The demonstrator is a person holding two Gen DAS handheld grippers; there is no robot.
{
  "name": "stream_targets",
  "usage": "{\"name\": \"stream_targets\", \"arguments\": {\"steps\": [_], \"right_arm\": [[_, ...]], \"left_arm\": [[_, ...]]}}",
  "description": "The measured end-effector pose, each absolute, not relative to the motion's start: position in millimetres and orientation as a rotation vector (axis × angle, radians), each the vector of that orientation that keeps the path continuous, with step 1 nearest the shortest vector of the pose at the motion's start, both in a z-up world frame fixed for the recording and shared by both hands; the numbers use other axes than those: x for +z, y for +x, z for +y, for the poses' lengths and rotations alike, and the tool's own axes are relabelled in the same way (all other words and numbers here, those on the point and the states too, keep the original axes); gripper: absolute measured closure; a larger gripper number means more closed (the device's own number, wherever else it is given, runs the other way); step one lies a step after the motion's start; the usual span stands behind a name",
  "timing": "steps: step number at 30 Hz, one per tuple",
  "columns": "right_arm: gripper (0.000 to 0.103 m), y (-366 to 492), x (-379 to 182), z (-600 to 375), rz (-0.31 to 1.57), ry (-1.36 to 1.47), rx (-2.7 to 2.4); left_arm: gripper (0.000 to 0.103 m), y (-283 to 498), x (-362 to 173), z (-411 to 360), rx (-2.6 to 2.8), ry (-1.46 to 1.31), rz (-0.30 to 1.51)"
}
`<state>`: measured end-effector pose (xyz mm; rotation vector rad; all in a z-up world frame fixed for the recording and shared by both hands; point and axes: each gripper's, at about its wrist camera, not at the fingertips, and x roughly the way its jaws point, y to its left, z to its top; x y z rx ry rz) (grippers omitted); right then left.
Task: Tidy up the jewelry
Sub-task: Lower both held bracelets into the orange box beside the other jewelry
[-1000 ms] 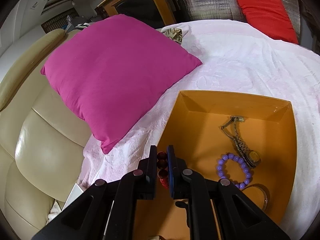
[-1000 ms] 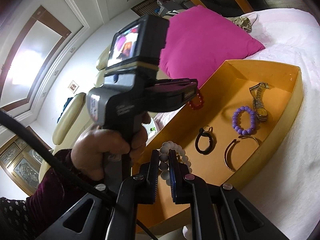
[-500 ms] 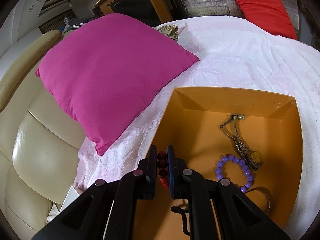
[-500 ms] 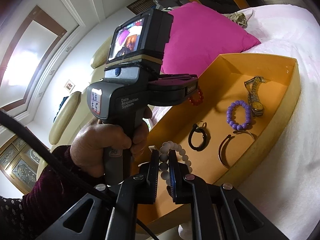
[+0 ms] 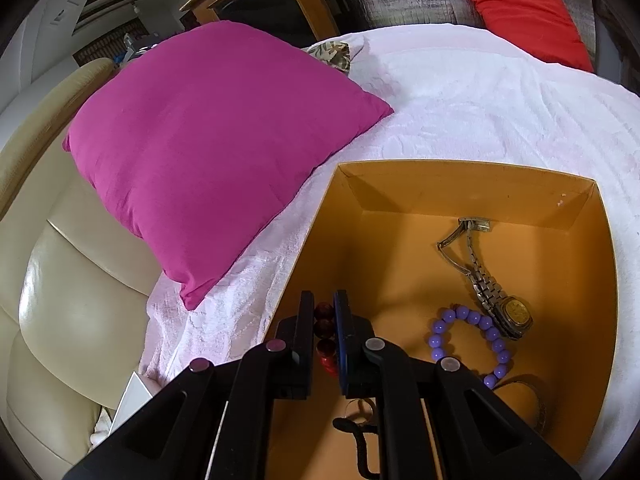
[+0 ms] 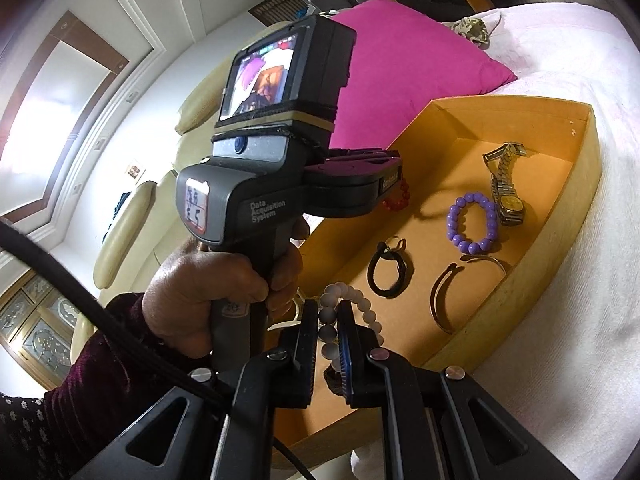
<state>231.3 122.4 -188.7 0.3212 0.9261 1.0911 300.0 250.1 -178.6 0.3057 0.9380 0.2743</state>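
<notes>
An orange box (image 5: 320, 216) (image 6: 576, 240) lies on the pink bed cover. In it lie a metal watch (image 5: 486, 292) (image 6: 505, 188), a purple bead bracelet (image 5: 468, 336) (image 6: 474, 222), a black cord bracelet (image 6: 390, 270) and a gold bangle (image 6: 440, 300). My left gripper (image 5: 323, 306) is shut on a red bead bracelet (image 5: 324, 330) above the box's left side; the right wrist view shows that bracelet (image 6: 398, 198) hanging from it. My right gripper (image 6: 327, 312) is shut on a white bead bracelet (image 6: 332, 320) above the box's near end.
A magenta cushion (image 5: 216, 152) lies left of the box against a cream leather headboard (image 5: 64, 300). A red cushion (image 5: 524, 12) lies at the bed's far side. A wooden cabinet (image 5: 264, 4) stands behind the bed.
My left gripper has drifted a little farther over the box with the red bracelet. My right gripper holds the white bracelet and has shifted slightly; the box items have not moved.
</notes>
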Motion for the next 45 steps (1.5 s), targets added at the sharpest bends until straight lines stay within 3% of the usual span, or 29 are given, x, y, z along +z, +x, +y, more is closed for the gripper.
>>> {"name": "stream_targets", "arguments": {"steps": [45], "right_arm": [[0.092,238.0,-191.2,127.2,0.967,0.346,1.046]], "left_arm": [[0.093,310.9,-207.3,252.0,0.258,0.292,0.991]]}}
